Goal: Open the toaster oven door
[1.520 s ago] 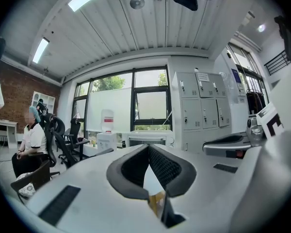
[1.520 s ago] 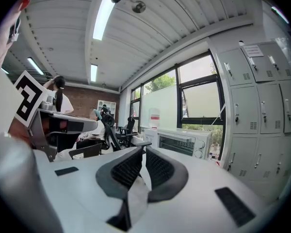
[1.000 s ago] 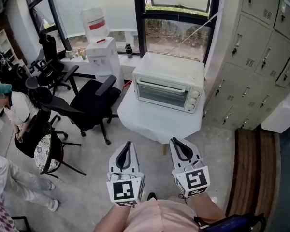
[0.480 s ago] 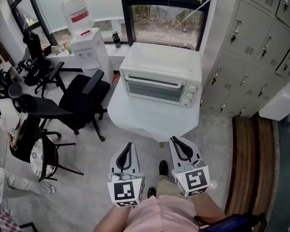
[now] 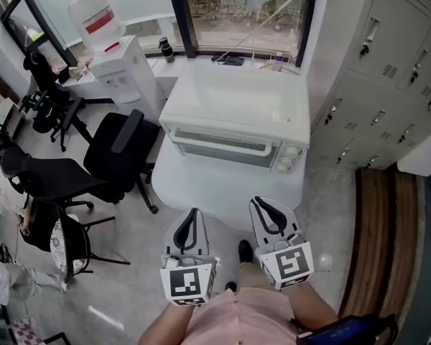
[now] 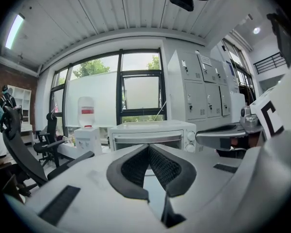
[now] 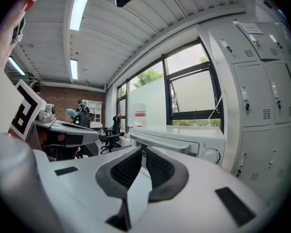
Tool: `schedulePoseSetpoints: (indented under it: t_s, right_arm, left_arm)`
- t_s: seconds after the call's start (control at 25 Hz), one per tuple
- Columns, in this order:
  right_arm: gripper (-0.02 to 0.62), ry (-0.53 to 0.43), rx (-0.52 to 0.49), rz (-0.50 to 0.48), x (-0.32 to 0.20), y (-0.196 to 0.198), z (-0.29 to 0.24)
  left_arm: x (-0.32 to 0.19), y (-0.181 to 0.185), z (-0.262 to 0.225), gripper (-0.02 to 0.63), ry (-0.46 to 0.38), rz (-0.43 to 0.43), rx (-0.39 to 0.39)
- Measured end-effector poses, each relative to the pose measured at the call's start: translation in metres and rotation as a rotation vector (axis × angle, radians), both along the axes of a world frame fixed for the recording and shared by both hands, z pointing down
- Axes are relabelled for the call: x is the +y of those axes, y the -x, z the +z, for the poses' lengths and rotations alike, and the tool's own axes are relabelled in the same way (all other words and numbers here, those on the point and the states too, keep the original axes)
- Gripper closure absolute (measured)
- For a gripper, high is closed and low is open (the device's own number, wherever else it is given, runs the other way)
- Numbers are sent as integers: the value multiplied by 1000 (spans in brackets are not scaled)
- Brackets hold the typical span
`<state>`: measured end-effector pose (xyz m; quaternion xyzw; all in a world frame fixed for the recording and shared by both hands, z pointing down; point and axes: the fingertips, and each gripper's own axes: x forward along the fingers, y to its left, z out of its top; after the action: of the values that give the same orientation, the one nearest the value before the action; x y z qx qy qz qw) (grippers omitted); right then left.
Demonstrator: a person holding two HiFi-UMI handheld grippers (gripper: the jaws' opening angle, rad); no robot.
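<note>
A white toaster oven [image 5: 233,117] stands on a white table [image 5: 223,189] ahead of me, its glass door shut with a bar handle [image 5: 223,144] along the top edge and knobs [image 5: 291,158] at the right. Both grippers hover side by side short of the table's near edge, touching nothing. My left gripper [image 5: 192,214] is shut and empty; in the left gripper view the oven [image 6: 150,134] sits straight beyond its tips [image 6: 148,145]. My right gripper [image 5: 258,204] is shut and empty too; its own view shows the handle [image 7: 160,141] past its tips [image 7: 143,150].
Black office chairs [image 5: 118,149] stand left of the table, with a water dispenser [image 5: 111,56] behind them. Grey lockers [image 5: 388,70] line the right side, a wooden bench [image 5: 377,243] below them. A window [image 5: 237,13] is behind the oven. A person's leg [image 5: 3,279] shows at far left.
I have stepped closer: the oven and table now sit larger and nearer in the head view. Both grippers keep the same pose, shut and empty.
</note>
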<state>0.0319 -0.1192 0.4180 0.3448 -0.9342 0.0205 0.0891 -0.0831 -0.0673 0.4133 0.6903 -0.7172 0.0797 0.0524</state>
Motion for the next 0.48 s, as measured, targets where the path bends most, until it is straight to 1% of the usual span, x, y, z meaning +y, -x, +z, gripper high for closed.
schedulePoseSetpoints:
  t_s: [0.12, 0.24, 0.48]
  right_arm:
    - [562, -4, -7, -27, -33, 7, -6]
    - [558, -19, -11, -52, -60, 15, -20]
    - [545, -77, -14, -79, -92, 36, -43]
  left_arm:
    - [-33, 1, -5, 592, 3, -2, -5]
    - [-59, 3, -19, 592, -12, -9, -15]
    - [-86, 21, -36, 592, -51, -26, -21]
